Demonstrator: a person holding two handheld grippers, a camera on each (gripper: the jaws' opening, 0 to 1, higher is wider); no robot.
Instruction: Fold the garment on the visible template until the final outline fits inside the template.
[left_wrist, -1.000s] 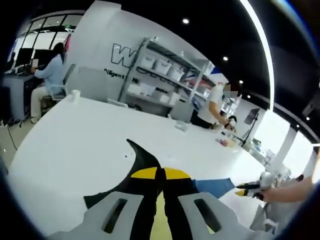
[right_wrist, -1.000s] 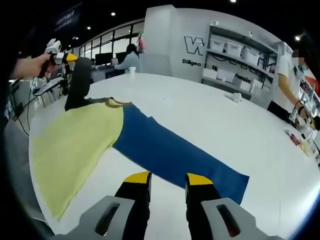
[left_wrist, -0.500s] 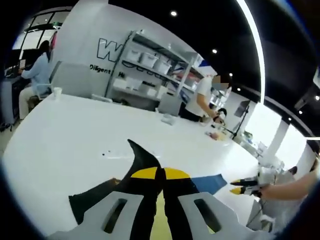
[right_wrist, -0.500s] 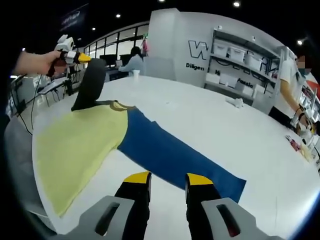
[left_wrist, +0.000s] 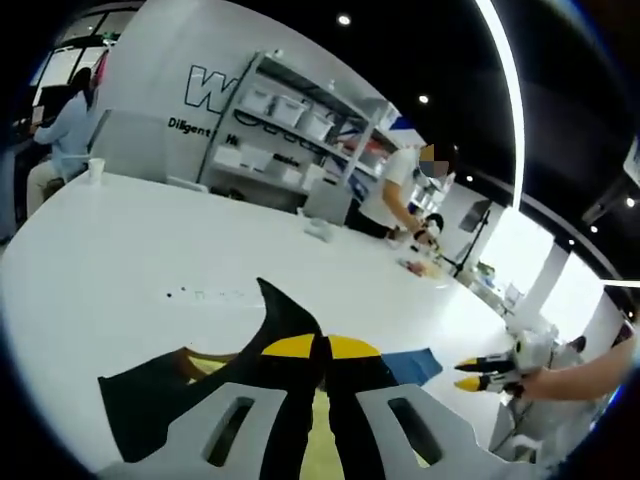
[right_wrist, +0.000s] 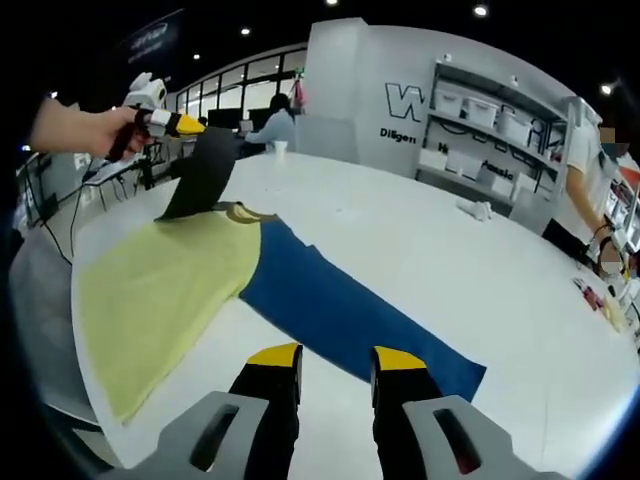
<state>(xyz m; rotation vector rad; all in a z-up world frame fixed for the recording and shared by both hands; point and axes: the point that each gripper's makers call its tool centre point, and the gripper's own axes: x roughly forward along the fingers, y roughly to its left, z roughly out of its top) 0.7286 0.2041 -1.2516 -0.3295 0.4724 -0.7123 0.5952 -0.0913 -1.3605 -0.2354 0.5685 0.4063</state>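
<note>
A garment lies flat on the white table (right_wrist: 420, 250), with a pale yellow body (right_wrist: 160, 290), a long blue part (right_wrist: 350, 320) and a black part (right_wrist: 205, 170). My left gripper (right_wrist: 195, 126), held by a hand (right_wrist: 75, 130), is shut on the black part and lifts it above the yellow collar. In the left gripper view its jaws (left_wrist: 320, 348) are closed on black cloth (left_wrist: 290, 318), which hangs down to the left. My right gripper (right_wrist: 337, 358) stands open above the near edge of the blue part, holding nothing. It also shows open as the right gripper (left_wrist: 466, 375) past a blue corner (left_wrist: 410, 365).
Shelving with white bins (right_wrist: 480, 110) lines the far wall. One person (right_wrist: 590, 160) stands at the table's right end and another sits at a desk (right_wrist: 270, 118). A cup (right_wrist: 281, 148), a crumpled white item (right_wrist: 478, 210) and small objects (right_wrist: 600, 300) lie on the table.
The left gripper has carried the lifted black part rightward, closer over the yellow body. The right gripper has stayed open and almost still above the blue part.
</note>
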